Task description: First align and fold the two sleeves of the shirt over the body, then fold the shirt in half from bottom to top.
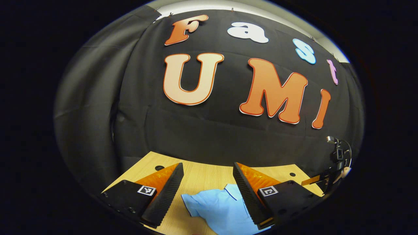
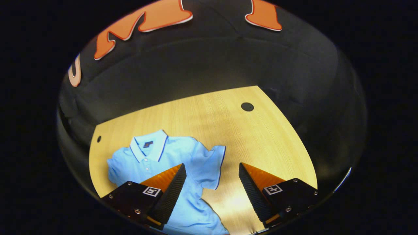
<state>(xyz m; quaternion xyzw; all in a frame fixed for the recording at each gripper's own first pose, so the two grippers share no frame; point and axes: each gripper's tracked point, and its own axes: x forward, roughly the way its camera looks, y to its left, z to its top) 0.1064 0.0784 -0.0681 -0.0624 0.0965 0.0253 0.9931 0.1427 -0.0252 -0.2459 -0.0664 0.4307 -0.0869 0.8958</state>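
— Two grippers, both up off the table. How do their jaws stand?

— Spread wide and holding nothing. In the left gripper view the left gripper hangs above the near part of the wood, with bare fabric and bare board showing in the gap between its fingers. In the right gripper view the right gripper is equally parted.

— And the shirt?

— A light blue polo, lying flat on the wooden table, collar pointing toward twelve o'clock in the right gripper view. It sits at about eight o'clock in that picture. One short sleeve sticks out toward three o'clock, unfolded, just between the two fingers.

— Is anything touching it?

— I can't see any contact; the fingers appear to hover over it. In the left gripper view a sleeve pokes out at six o'clock.

— Anything else on the board?

— A round dark hole at one o'clock, well apart from the shirt.
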